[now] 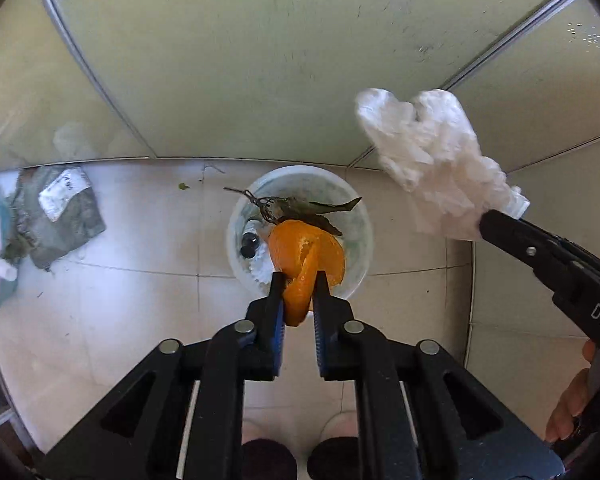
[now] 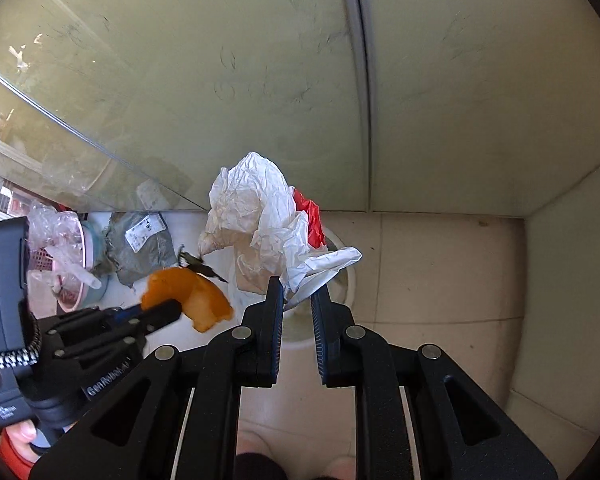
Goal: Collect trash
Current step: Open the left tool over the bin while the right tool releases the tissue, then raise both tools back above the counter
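While the left gripper pinches the orange peel with dark leaves above the round white bin, its fingers should open there. The right gripper squeezes the crumpled white paper and should move over the bin too.

Both black two-finger grippers pointed steeply down. The left gripper pinched a piece of orange peel between its blue-padded jaws; the right gripper gripped a crumpled white wad of paper and plastic.
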{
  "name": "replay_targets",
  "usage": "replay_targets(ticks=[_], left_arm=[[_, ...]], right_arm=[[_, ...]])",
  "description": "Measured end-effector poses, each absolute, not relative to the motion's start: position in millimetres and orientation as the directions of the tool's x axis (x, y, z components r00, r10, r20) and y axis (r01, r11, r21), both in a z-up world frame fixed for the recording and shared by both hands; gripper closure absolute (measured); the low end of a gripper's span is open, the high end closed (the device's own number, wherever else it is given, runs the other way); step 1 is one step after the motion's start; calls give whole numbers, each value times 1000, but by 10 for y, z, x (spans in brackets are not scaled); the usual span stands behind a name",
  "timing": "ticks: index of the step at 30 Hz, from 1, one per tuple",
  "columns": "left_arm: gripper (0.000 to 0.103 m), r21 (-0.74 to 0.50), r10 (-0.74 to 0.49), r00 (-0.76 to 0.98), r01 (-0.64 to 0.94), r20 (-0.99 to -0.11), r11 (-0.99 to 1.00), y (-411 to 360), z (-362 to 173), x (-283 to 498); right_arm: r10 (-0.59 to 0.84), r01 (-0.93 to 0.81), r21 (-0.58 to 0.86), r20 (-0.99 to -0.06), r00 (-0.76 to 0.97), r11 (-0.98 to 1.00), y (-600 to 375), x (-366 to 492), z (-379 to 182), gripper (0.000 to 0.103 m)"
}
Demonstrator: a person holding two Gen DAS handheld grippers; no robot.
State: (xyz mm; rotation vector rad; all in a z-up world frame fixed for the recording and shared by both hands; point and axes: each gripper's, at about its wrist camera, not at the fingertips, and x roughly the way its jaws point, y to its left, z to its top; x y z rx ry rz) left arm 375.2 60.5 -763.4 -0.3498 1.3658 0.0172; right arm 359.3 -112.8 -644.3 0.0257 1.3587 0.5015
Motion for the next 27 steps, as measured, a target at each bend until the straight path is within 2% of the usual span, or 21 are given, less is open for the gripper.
replay_targets(ticks=[2, 5, 6, 10, 13, 19, 27], left_arm=[[78, -231, -184, 223, -210, -957, 950, 616, -7718, 3771], [62, -210, -161, 235, -202, -959, 957, 626, -7788, 3757], [61, -202, -154, 233, -200, -960, 959, 613, -7806, 3753], [61, -181, -139, 211, -192, -967, 965, 590, -7750, 3740], [61, -156, -118, 207, -178, -971, 972, 594, -7510, 3694], [61, -151, -112, 222, -168, -969, 974, 646, -6613, 3514], [61, -169, -114, 309, -157, -944, 973, 675, -4968, 3228]], right_arm=[[374, -342, 319, -921, 107, 884, -1063, 3611, -6547, 86], [361, -344, 314, -929, 81, 885, -1007, 3642, -6674, 72], [349, -344, 304, -934, 78, 889, -1003, 3638, -6696, 69], [340, -347, 299, -938, 61, 889, -1011, 3610, -6654, 69], [335, -340, 298, -940, 55, 892, -1098, 3619, -6485, 69], [332, -336, 294, -941, 60, 895, -1305, 3582, -5675, 69], [347, -338, 291, -931, 118, 895, -1348, 3387, -4204, 69]])
